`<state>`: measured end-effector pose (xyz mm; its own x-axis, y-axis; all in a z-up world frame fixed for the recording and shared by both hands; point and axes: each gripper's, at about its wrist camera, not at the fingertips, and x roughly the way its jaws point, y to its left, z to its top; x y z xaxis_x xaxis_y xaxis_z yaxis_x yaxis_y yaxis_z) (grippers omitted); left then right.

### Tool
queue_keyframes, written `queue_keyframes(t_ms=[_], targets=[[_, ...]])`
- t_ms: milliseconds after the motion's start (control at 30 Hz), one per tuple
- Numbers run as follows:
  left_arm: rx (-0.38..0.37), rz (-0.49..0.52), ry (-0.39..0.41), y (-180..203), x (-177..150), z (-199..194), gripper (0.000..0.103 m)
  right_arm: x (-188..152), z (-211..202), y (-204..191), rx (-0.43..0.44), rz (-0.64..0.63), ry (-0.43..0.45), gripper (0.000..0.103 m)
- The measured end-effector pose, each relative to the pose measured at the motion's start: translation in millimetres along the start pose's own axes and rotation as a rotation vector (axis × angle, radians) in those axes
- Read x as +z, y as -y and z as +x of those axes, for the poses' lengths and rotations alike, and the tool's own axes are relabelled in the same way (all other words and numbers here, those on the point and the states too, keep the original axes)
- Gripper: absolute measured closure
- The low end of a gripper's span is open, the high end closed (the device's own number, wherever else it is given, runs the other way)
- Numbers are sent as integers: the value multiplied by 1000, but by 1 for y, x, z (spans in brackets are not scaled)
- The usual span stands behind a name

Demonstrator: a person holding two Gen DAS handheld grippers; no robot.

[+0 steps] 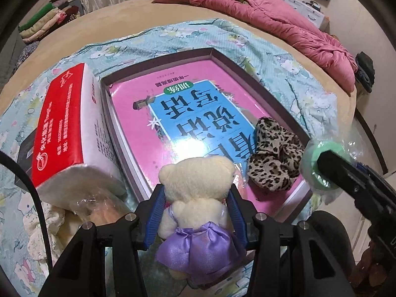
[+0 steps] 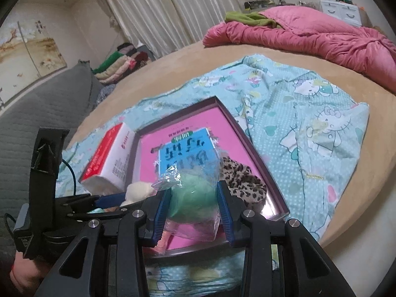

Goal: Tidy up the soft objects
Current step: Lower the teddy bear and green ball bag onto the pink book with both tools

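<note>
**Soft Toys on the Big Bed**

A big tan bed point(image 2: 284, 57) holds a blue cat blanket point(image 2: 309, 123). The left tongs point(image 1: 196, 208) squeeze a cream bear point(image 1: 195, 193) in a purple skirt, just over the near end of the tray point(image 1: 259, 73). The right tongs point(image 2: 194, 212) squeeze a green ball in a clear bag point(image 2: 194, 198) above the tray too. A spotty scrunchie point(image 1: 274, 156) lies on the pink book point(image 1: 183, 116) inside. A red tissue pack point(image 1: 66, 121) touches the tray's left wall.

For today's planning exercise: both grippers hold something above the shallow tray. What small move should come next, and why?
Probably lower the left gripper and release the cream teddy bear in the purple satin skirt into the purple-rimmed tray, beside the leopard-print fabric scrunchie lying there. The bear already hangs over the tray's near edge.
</note>
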<state>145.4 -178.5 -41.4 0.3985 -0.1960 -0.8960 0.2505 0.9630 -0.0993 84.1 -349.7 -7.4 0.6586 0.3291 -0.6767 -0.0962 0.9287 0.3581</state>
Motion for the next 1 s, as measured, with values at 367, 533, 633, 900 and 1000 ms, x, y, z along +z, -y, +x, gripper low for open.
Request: queue_keyframes(t_ms=[367, 533, 633, 900, 1000], targets=[[-12, -2, -14, 1, -3, 16, 53, -7, 28, 2, -41, -23, -92, 63], [-28, -1, -12, 2, -2, 19, 53, -3, 34, 8, -76, -18, -87, 63], [-35, 0, -8, 4, -1, 21, 53, 1, 37, 11, -106, -26, -68, 63], [-5, -11, 10, 0, 2, 20, 53, 3, 44, 8, -135, -73, -69, 63], [-8, -16, 3, -1, 2, 21, 53, 2, 45, 3, -133, -102, -79, 63]])
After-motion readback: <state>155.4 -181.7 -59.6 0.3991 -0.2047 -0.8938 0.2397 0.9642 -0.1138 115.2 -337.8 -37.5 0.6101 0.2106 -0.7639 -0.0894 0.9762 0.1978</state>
